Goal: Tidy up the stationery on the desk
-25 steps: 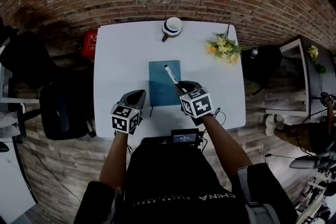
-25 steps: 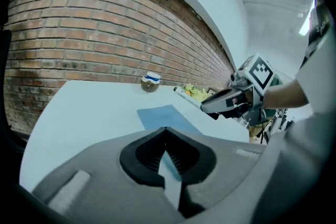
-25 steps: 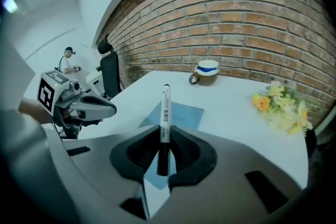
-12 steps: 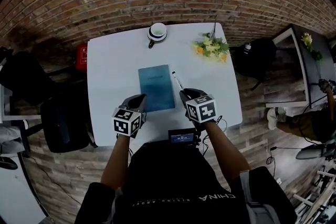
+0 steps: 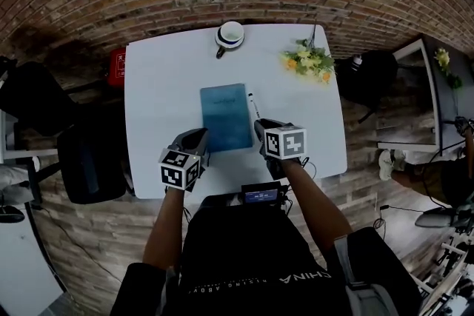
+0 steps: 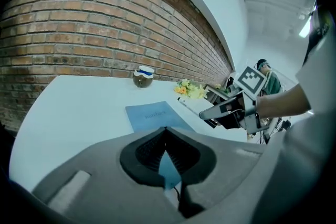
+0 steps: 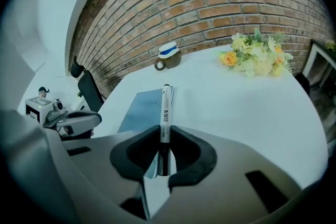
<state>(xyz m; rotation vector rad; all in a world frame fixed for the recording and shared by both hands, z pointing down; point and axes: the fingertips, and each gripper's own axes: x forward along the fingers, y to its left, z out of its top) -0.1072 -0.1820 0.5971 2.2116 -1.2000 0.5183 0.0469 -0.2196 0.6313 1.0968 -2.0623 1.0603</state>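
Observation:
A blue notebook (image 5: 227, 117) lies flat in the middle of the white table (image 5: 155, 100). My right gripper (image 5: 265, 128) is shut on a white marker pen (image 5: 254, 106) with a black cap end, just right of the notebook's near right corner. In the right gripper view the pen (image 7: 165, 110) sticks straight out from between the jaws, above the notebook's right edge (image 7: 140, 110). My left gripper (image 5: 197, 138) hovers at the notebook's near left corner. Its jaws are shut with nothing in them (image 6: 166, 134), and the notebook (image 6: 152, 114) lies ahead.
A white cup with a blue band (image 5: 229, 35) stands at the table's far edge. A yellow flower bunch (image 5: 309, 61) lies at the far right corner. A black chair (image 5: 89, 159) stands left of the table, with a red box (image 5: 118, 64) behind it. A brick wall runs along the back.
The right gripper has carried the pen from above the notebook to just right of it and drawn back toward the near edge. The left gripper has stayed near the notebook's near left corner.

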